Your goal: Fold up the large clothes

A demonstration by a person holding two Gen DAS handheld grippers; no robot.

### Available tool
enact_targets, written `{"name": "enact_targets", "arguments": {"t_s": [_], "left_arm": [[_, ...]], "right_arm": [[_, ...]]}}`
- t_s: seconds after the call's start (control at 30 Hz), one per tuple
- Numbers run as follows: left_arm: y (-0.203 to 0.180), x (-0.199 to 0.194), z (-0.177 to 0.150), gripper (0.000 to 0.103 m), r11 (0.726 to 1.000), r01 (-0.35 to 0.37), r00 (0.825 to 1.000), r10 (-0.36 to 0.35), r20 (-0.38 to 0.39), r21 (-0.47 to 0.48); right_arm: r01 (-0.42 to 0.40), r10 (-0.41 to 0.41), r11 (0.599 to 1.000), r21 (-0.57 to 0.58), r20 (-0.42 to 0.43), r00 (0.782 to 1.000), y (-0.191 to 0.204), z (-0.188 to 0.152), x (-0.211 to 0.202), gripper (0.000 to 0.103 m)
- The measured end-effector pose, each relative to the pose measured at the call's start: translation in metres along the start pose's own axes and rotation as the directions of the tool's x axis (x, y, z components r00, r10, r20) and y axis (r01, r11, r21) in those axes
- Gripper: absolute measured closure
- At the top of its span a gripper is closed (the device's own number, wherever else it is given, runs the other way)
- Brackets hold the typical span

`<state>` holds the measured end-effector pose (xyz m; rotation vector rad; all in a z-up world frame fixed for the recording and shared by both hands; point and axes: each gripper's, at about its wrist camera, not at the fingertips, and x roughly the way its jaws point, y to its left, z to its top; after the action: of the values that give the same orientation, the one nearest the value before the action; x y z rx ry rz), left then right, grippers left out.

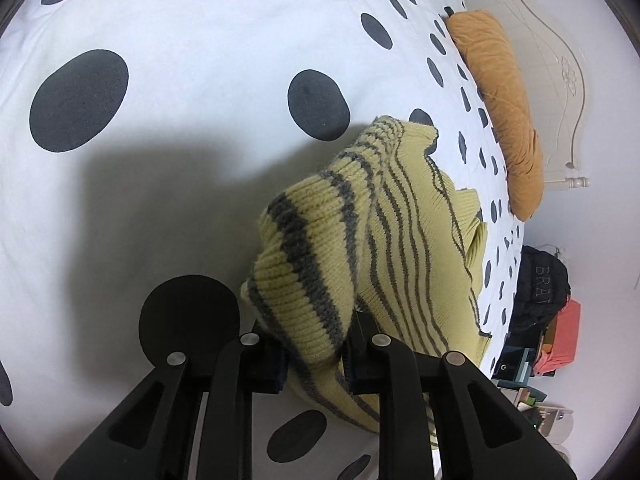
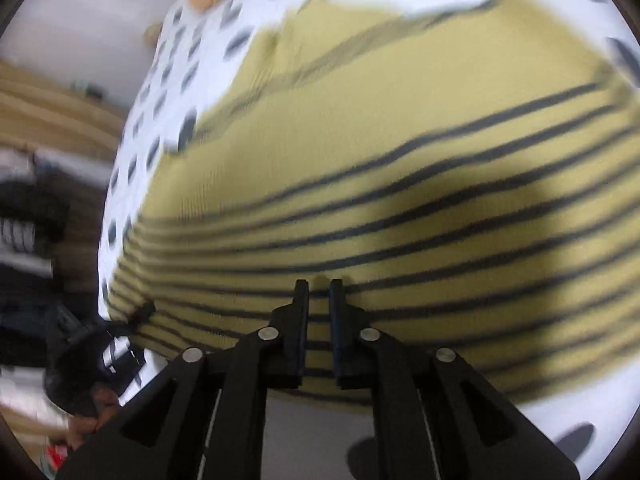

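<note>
The left hand-held gripper (image 1: 316, 354) is clamped on a bunched, ribbed part of the yellow sweater (image 1: 360, 248) with grey stripes, lifting it off the bed (image 1: 180, 80). The rest of the sweater trails away across the white bedcover with dark spots. Beyond it an orange pillow (image 1: 500, 108) lies against the white headboard (image 1: 560, 80), and a dark bag (image 1: 540, 284) stands beside the bed. The right hand-held gripper (image 2: 319, 292), jaws narrowed to a slim gap, pinches a fold of the sweater (image 2: 380, 140), which spreads broad over the bed (image 2: 168, 92); this view is blurred.
</note>
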<state>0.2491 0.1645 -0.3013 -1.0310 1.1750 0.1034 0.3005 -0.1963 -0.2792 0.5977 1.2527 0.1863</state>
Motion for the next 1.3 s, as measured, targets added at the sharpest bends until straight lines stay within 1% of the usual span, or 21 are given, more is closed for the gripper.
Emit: {"name": "enact_targets", "arguments": {"t_s": [0.03,0.1,0.2,0.27,0.37,0.43,0.5,0.6,0.73,0.77,0.87,0.9,0.93,0.97,1.0,1.03,1.1,1.13,1.2,1.23,1.3], "left_arm": [[-0.003,-0.002,-0.001,0.084,1.0,0.0,1.0,0.0,0.006,0.011],[-0.013,-0.008,-0.004,0.085,0.999,-0.002,1.0,0.001,0.023,0.05],[-0.041,-0.028,-0.013,0.086,0.99,0.019,0.998,-0.027,0.062,0.138],[-0.061,-0.036,-0.019,0.087,0.979,0.003,0.996,-0.021,0.083,0.203],[-0.083,-0.039,-0.026,0.087,0.963,-0.032,0.995,0.006,0.097,0.267],[-0.087,-0.039,-0.026,0.087,0.964,-0.037,0.995,0.012,0.098,0.264],[-0.086,-0.039,-0.025,0.088,0.971,-0.026,0.996,0.005,0.088,0.239],[-0.096,-0.038,-0.028,0.089,0.964,-0.032,0.996,0.009,0.088,0.264],[-0.135,-0.04,-0.041,0.09,0.925,-0.03,0.995,-0.009,0.1,0.379],[-0.15,-0.042,-0.048,0.09,0.91,-0.016,0.995,-0.027,0.099,0.414],[-0.197,-0.046,-0.075,0.09,0.839,0.022,0.993,-0.08,0.083,0.544],[-0.219,-0.045,-0.09,0.09,0.797,0.039,0.993,-0.099,0.067,0.603],[-0.232,-0.044,-0.1,0.09,0.771,0.052,0.993,-0.109,0.052,0.635],[-0.253,-0.039,-0.118,0.091,0.72,0.078,0.991,-0.129,0.023,0.69],[-0.267,-0.035,-0.133,0.092,0.683,0.095,0.99,-0.14,0.002,0.724],[-0.286,-0.024,-0.157,0.092,0.629,0.134,0.987,-0.152,-0.048,0.766],[-0.304,-0.006,-0.187,0.092,0.578,0.193,0.979,-0.163,-0.119,0.793],[-0.313,0.012,-0.212,0.093,0.548,0.245,0.969,-0.169,-0.181,0.8],[-0.317,0.049,-0.246,0.097,0.519,0.289,0.957,-0.13,-0.26,0.805],[-0.316,0.063,-0.257,0.102,0.515,0.299,0.953,-0.11,-0.284,0.803],[-0.305,0.11,-0.287,0.103,0.523,0.314,0.933,-0.017,-0.358,0.792]], "right_arm": [[-0.007,0.005,0.998,0.057,0.033,0.999,-0.016,0.0,-0.016,0.086],[-0.024,0.018,0.992,0.126,0.052,0.998,-0.036,-0.004,-0.033,0.083],[-0.072,0.065,0.983,0.168,0.046,0.997,-0.053,-0.004,-0.04,0.081],[-0.206,0.194,0.961,0.186,0.077,0.978,-0.05,-0.006,-0.041,0.081],[-0.308,0.306,0.934,0.18,0.039,0.951,-0.025,-0.004,-0.014,0.081],[-0.273,0.278,0.953,0.128,-0.021,0.96,0.0,-0.003,0.017,0.081],[-0.117,0.125,0.989,0.087,-0.091,0.988,0.004,-0.008,0.048,0.088],[-0.113,0.117,0.991,0.076,-0.042,0.992,0.002,-0.012,0.055,0.096],[-0.171,0.179,0.977,0.131,-0.052,0.982,-0.009,-0.011,0.05,0.096],[-0.185,0.195,0.971,0.149,-0.053,0.979,-0.012,-0.01,0.048,0.096],[-0.187,0.194,0.97,0.155,-0.036,0.98,-0.021,-0.009,0.029,0.095],[-0.19,0.196,0.968,0.163,-0.022,0.98,-0.026,-0.011,0.019,0.094],[-0.187,0.192,0.967,0.172,-0.01,0.981,-0.032,-0.012,0.009,0.093],[-0.186,0.188,0.965,0.183,0.008,0.982,-0.037,-0.014,0.0,0.092],[-0.19,0.189,0.962,0.194,0.027,0.982,-0.046,-0.017,-0.011,0.092],[-0.178,0.172,0.96,0.215,0.045,0.984,-0.058,-0.02,-0.025,0.092],[-0.164,0.148,0.956,0.245,0.081,0.986,-0.078,-0.027,-0.048,0.092],[-0.148,0.122,0.953,0.264,0.111,0.986,-0.094,-0.032,-0.068,0.092],[-0.106,0.065,0.952,0.288,0.15,0.987,-0.117,-0.039,-0.098,0.091],[-0.077,0.021,0.948,0.309,0.179,0.984,-0.134,-0.044,-0.121,0.091],[-0.032,-0.043,0.939,0.343,0.208,0.977,-0.158,-0.051,-0.149,0.091]]}}
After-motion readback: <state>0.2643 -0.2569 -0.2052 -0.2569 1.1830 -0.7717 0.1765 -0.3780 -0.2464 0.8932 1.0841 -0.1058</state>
